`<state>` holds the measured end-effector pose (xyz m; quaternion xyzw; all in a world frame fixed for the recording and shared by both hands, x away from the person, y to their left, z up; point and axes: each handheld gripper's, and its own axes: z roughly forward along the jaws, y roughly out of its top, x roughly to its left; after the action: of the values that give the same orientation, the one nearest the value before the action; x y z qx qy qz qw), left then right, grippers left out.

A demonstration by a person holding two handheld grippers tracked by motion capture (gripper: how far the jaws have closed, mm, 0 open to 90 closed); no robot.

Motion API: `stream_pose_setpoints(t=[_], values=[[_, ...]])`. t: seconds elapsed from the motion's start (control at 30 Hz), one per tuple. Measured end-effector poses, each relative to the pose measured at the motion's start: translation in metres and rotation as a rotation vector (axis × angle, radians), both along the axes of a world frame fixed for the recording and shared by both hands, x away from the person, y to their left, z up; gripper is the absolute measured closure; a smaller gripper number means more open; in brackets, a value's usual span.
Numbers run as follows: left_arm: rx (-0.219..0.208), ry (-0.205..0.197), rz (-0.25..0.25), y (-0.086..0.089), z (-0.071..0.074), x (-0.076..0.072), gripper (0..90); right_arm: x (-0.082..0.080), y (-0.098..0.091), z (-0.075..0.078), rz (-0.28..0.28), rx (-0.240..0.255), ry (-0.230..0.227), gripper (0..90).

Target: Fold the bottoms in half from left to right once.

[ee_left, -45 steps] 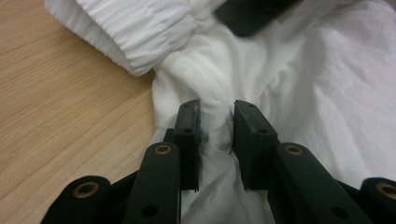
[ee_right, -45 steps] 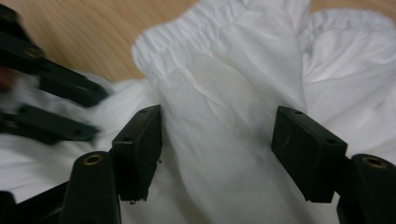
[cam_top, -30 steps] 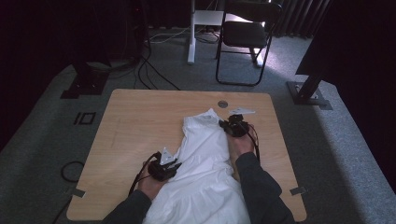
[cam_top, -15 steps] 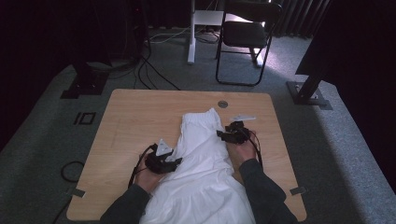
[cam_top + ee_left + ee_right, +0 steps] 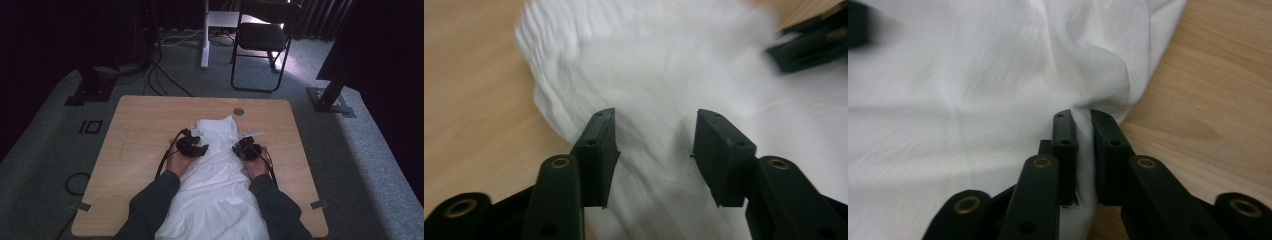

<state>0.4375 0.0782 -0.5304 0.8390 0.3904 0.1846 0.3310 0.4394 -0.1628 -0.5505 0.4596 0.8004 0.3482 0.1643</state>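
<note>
The white garment (image 5: 217, 185) lies lengthwise down the middle of the wooden surface (image 5: 140, 125), its long axis running away from the person. The right gripper (image 5: 1081, 131) has just been closing and pinches a fold at the cloth's right edge. The left gripper (image 5: 655, 131) sits over the left edge, fingers half apart, cloth between them but not pressed. Grey carpet, a chair (image 5: 262, 37) and dark curtains surround the surface.

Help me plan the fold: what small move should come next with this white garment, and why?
Probably close the left gripper on the white garment. The right gripper already pinches a fold at the cloth's edge, while the left jaws stand apart over bunched fabric, pads not pressing. Both sides need a grip before lifting.
</note>
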Motion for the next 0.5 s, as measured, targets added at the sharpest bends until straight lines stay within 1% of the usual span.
stream_pose_setpoints(t=[0.07,0.1,0.13,0.2,0.23,0.33,0.4,0.43,0.47,0.5], values=[[0.024,0.035,0.007,0.000,-0.010,0.000,56.3,-0.004,-0.001,-0.001,-0.006,0.013,0.002,82.1],[0.022,0.029,0.005,0.000,-0.013,-0.002,57.1,-0.007,-0.002,-0.001,-0.007,0.019,0.004,82.1],[0.009,0.021,0.004,0.001,-0.014,-0.005,57.2,-0.010,-0.003,-0.002,-0.005,0.023,0.001,82.1],[-0.003,0.023,0.001,0.004,-0.015,-0.012,57.4,-0.018,-0.004,-0.002,0.000,0.034,0.007,82.0],[-0.007,0.016,-0.003,0.004,-0.016,-0.016,57.4,-0.023,-0.006,-0.002,0.005,0.035,0.013,81.9],[0.001,0.004,-0.038,0.003,-0.018,-0.035,57.5,-0.040,-0.008,-0.002,0.016,0.044,0.031,81.2],[-0.005,-0.007,-0.053,0.003,-0.019,-0.049,57.7,-0.051,-0.010,-0.001,0.033,0.041,0.040,77.5],[-0.006,-0.012,-0.063,0.002,-0.020,-0.055,57.8,-0.056,-0.011,-0.001,0.046,0.047,0.042,74.0],[-0.009,-0.017,-0.071,0.002,-0.021,-0.060,57.9,-0.061,-0.012,0.001,0.045,0.053,0.036,68.3],[-0.012,-0.021,-0.075,0.002,-0.021,-0.064,57.9,-0.064,-0.015,0.003,0.040,0.064,0.020,64.0]])
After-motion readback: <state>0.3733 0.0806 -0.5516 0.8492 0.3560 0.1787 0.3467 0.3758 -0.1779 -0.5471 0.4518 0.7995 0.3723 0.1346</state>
